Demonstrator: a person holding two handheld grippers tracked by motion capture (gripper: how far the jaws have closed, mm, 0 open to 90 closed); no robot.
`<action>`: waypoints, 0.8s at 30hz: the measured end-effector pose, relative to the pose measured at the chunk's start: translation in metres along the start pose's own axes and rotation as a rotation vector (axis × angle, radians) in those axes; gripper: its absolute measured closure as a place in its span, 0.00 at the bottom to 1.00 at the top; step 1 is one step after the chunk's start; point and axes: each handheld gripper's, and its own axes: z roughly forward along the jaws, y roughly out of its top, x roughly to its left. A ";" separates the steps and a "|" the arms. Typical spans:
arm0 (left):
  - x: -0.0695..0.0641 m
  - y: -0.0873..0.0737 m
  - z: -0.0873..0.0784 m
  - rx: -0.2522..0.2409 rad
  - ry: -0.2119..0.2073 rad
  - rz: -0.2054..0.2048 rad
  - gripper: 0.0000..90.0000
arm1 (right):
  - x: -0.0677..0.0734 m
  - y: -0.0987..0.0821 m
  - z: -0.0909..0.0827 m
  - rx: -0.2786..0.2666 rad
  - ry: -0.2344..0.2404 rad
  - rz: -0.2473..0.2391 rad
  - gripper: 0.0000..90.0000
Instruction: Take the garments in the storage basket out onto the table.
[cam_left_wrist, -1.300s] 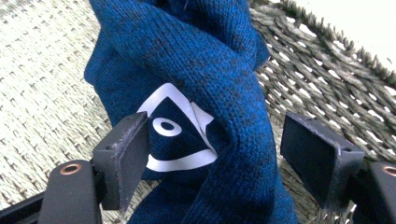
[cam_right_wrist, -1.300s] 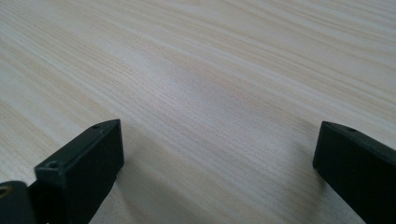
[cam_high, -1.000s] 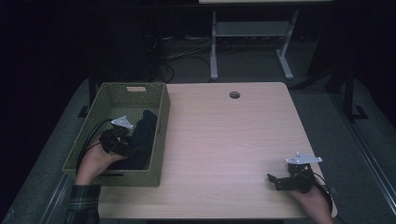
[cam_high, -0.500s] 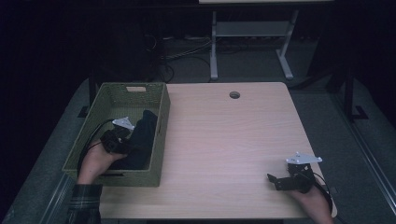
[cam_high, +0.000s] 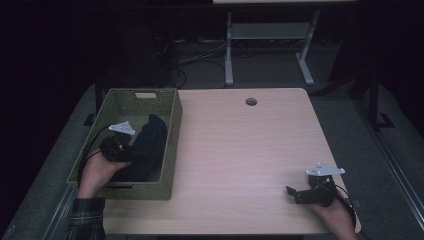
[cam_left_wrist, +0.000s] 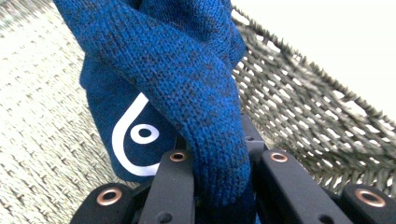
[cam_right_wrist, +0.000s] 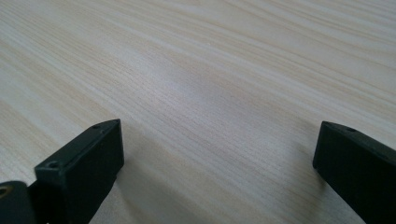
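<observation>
- Right gripper rests low on the wooden table near its front right corner, jaws wide apart with nothing between them.
- Left gripper, its jaws just closed, is clamped on a fold of blue knitted garment.
- The garment lies inside the green woven basket at the table's left edge.
</observation>
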 end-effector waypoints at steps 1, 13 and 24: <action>0.000 0.000 -0.002 -0.008 0.002 -0.002 0.89 | 0.000 0.000 0.000 0.000 0.000 0.000 0.02; 0.005 -0.003 -0.029 -0.128 0.032 -0.057 0.90 | 0.000 0.000 0.000 0.000 -0.001 -0.001 0.02; 0.007 0.003 -0.051 -0.233 0.046 -0.079 0.91 | 0.000 0.000 0.000 0.000 -0.002 0.001 0.02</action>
